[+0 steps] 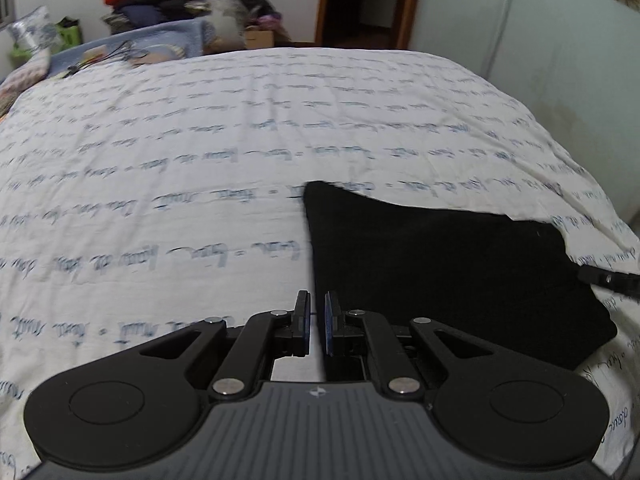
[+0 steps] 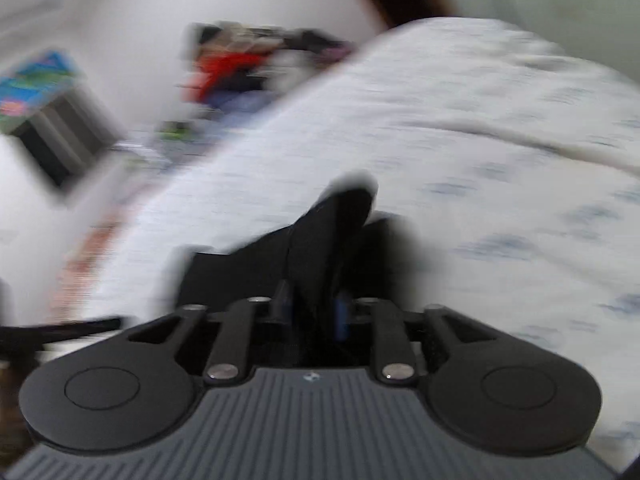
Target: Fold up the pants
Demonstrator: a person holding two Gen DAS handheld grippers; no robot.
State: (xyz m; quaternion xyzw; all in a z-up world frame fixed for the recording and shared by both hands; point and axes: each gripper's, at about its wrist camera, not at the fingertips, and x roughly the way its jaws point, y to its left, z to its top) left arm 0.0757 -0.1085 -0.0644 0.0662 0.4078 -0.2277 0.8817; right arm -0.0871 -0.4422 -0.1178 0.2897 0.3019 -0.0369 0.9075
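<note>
In the left wrist view we are seeing the left tongs (image 1: 317, 322) hanging over the bed (image 1: 200, 152), their blue pads (image 1: 330, 326) drawn narrow with nothing between them. Just to their right the black pants (image 1: 440, 272) are lying flat on the script-printed sheet, near the bed's right edge. In the blurred right wrist view we are gripping a raised bunch of the pants (image 2: 340, 232) with the right tongs (image 2: 314, 308), the dark cloth sitting between the partly closed pads
</note>
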